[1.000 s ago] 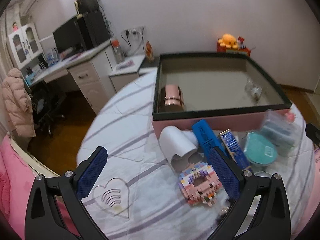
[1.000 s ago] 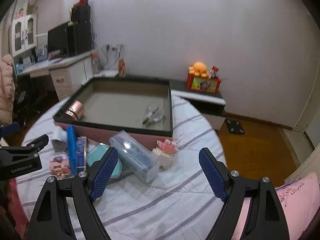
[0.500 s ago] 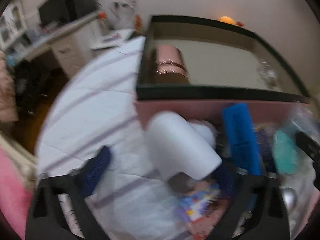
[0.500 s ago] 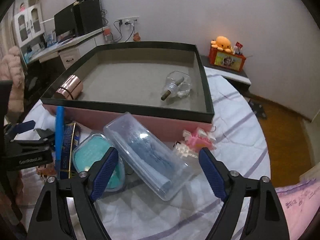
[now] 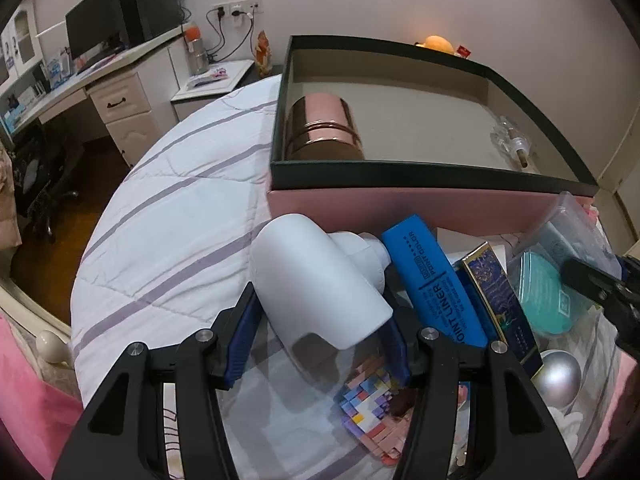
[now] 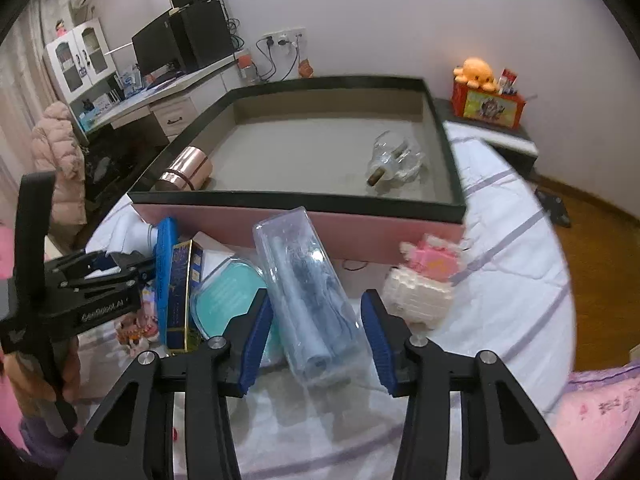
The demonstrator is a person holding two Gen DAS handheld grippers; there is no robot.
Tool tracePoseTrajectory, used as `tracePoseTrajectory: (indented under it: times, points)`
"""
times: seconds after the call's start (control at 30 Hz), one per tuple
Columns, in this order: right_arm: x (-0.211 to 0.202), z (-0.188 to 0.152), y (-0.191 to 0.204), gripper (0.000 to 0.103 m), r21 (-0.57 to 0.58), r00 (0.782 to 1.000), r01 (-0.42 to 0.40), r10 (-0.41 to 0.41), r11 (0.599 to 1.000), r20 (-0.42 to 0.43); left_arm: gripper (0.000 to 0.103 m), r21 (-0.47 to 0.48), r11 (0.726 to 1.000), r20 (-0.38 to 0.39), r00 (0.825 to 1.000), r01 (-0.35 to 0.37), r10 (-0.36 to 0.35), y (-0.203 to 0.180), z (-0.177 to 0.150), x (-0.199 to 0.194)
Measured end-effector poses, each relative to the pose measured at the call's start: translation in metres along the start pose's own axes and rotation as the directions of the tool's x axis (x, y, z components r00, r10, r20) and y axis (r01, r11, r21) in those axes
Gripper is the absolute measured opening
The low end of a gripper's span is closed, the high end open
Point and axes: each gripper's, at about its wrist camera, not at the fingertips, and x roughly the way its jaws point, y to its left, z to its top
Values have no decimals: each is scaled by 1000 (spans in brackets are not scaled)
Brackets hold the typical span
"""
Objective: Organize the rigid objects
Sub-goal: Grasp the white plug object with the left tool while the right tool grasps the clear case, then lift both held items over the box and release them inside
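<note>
Left wrist: my left gripper pinches white bottle for boxing; right gripper spread, straddling clear case.

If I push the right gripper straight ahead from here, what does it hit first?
The right gripper already straddles the clear plastic case, so pushing on would drive that case lengthwise. Beyond it stands the pink wall of the big box, which the case's far end seems to touch, though depth is unclear.
</note>
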Motion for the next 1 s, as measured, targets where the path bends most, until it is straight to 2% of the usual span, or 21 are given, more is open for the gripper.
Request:
tracePoseTrajectory:
  times: [0.07, 0.13, 0.2, 0.5, 0.8, 1.0]
  points:
    - [6, 6, -3, 49, 35, 1000, -20, 20, 999, 3, 56, -1, 1000, -3, 1000, -8, 8, 2, 0, 1]
    - [7, 8, -3, 44, 44, 999, -35, 35, 998, -2, 56, 2, 1000, -2, 1000, -3, 3, 4, -1, 1]
    - [6, 8, 1, 40, 24, 1000, -5, 5, 1000, 0, 56, 10, 1000, 2, 1000, -1, 1, 4, -1, 1]
    - [-10, 8, -1, 39, 43, 999, 13, -14, 999, 28, 56, 2, 1000, 20, 999, -31, 31, 6, -3, -8]
    - [-50, 7, 4, 39, 35, 994, 24, -28, 999, 109, 56, -13, 999, 112, 993, -44, 46, 12, -4, -52]
    - [-100, 3, 13, 39, 16, 974, 51, -54, 999, 219, 56, -7, 999, 222, 974, -52, 52, 10, -7, -101]
